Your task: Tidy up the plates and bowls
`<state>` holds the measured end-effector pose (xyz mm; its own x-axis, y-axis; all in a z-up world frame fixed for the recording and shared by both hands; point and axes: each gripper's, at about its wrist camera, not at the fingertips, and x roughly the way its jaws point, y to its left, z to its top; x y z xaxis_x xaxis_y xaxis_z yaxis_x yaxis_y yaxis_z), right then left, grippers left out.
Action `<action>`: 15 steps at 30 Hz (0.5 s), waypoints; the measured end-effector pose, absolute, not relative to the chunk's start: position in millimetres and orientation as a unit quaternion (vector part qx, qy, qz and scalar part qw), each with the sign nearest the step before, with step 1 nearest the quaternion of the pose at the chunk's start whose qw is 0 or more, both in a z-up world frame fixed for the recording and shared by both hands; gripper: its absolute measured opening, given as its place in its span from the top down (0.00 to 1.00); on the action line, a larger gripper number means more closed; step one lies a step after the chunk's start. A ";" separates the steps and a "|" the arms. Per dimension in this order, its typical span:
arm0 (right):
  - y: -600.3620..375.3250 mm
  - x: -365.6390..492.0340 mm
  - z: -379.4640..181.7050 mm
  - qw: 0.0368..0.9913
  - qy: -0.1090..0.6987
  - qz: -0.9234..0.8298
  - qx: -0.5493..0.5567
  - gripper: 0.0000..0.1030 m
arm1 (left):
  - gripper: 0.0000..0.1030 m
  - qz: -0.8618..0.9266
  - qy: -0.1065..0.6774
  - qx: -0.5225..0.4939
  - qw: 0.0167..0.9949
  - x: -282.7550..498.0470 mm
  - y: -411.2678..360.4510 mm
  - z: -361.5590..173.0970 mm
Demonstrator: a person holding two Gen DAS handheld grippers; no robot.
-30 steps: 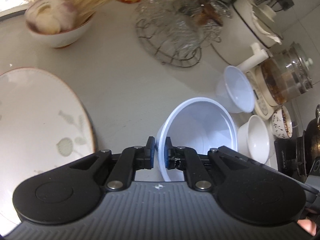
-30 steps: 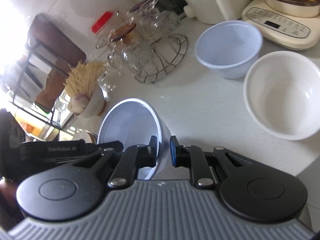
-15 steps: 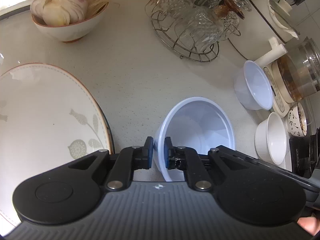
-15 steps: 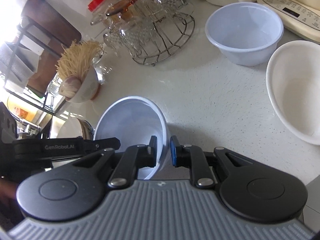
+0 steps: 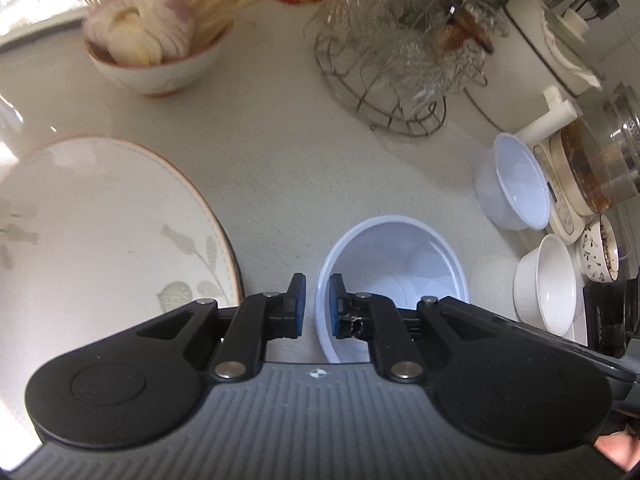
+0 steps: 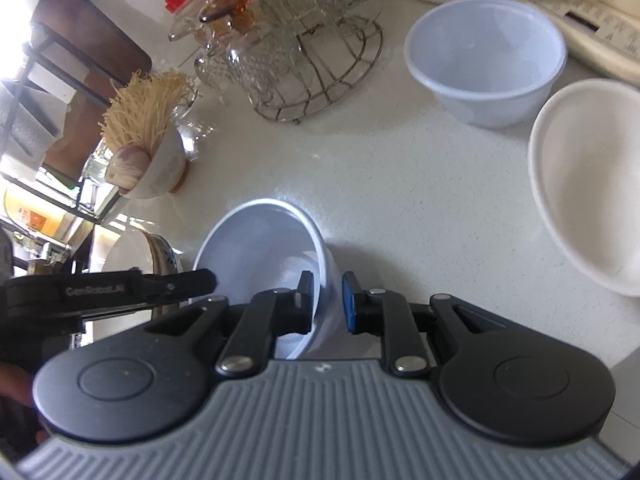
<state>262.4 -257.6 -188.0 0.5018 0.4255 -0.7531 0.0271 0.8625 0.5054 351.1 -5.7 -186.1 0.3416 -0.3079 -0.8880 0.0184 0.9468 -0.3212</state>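
Pale-blue plastic bowl (image 5: 394, 268) sits pinched by its rim between both hand-held grippers, left (image 5: 317, 300) and right (image 6: 327, 300), each nearly closed on its wall, above the table (image 6: 400, 184). Next, probably: nest it into the matching bowl (image 6: 486, 60) beyond.

A translucent bluish-white plastic bowl (image 5: 394, 264) looks smooth and matt, beside a glossy floral ceramic plate (image 5: 100, 232) on the speckled matt stone table (image 5: 280, 152).
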 end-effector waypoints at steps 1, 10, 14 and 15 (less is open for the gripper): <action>-257.6 261.4 -184.9 0.838 0.481 0.118 0.230 0.81 | 0.88 -0.098 0.563 -0.127 0.811 349.7 -5.0 -182.1; -264.2 244.8 -163.9 0.862 0.451 0.104 0.208 0.52 | 0.87 -0.102 0.539 -0.136 0.825 333.3 -9.0 -140.9; -267.1 234.3 -149.8 0.878 0.429 0.095 0.192 0.52 | 0.87 -0.108 0.529 -0.130 0.831 322.4 -14.7 -122.1; -268.5 230.9 -145.2 0.882 0.422 0.093 0.188 0.52 | 0.87 -0.110 0.526 -0.130 0.833 320.2 -16.2 -117.8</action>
<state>230.9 -268.5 -145.2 0.6270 0.3222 -0.7092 -0.0057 0.9123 0.4095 320.2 -16.2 -117.8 0.4217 -0.3207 -0.8481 0.0472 0.9418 -0.3327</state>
